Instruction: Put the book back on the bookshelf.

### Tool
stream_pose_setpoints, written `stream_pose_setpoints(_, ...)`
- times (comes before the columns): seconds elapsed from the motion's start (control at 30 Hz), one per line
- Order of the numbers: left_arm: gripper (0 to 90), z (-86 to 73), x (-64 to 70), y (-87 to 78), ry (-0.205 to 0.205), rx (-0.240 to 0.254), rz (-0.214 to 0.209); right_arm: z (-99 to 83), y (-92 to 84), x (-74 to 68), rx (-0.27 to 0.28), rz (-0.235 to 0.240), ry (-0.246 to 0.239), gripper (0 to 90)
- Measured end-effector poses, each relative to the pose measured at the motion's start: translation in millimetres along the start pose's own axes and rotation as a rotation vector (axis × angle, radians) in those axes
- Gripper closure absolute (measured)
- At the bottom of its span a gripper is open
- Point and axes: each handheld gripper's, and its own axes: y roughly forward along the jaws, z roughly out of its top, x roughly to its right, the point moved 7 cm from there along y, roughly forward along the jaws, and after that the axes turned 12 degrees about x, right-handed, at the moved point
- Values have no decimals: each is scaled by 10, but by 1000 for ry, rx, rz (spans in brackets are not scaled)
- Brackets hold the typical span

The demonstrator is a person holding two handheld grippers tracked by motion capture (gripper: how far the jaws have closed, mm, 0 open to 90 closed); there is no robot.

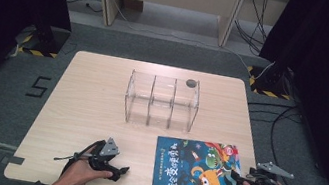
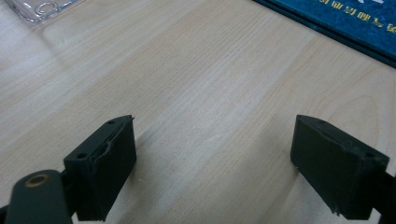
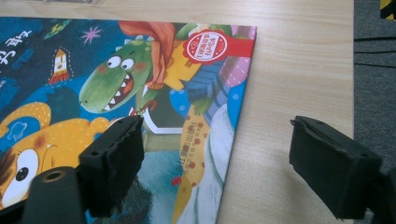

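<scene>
Lying flat, the book [image 1: 194, 172] is seen with its long axis nearly across the table [image 1: 93, 111]. The dinosaur cover is resolved in the right gripper view; both the left gripper [image 1: 119, 172] and the right gripper [image 1: 238, 178] are released, empty.

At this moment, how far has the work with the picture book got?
Nothing looks done yet: the picture book lies flat and closed on the table, in front of the clear three-slot rack. In hand: the right tool hangs open over the book's right edge, one jaw above the cover, one above the wood. The left tool is open over bare table. Left, probably: gripping the book and standing it in a slot.
</scene>
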Motion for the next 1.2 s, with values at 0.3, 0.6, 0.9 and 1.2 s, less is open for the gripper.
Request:
stream_pose_setpoints(0.3, 136, 12, 1, 3, -8, -18, 6, -16, 2, 16, -10, -8, -18, 219)
stream_pose_setpoints(0.6, 147, 9, -43, -28, -11, -46, 13, -54, 20, -42, -53, 6, -21, 264)
stream_pose_setpoints(0.9, 155, 13, 16, -34, -15, -50, -8, -67, 66, -132, -51, 70, 18, 292)
stream_pose_setpoints(1.2, 181, 19, 28, -57, -49, -41, -26, -54, 101, -237, -53, 57, 91, 215)
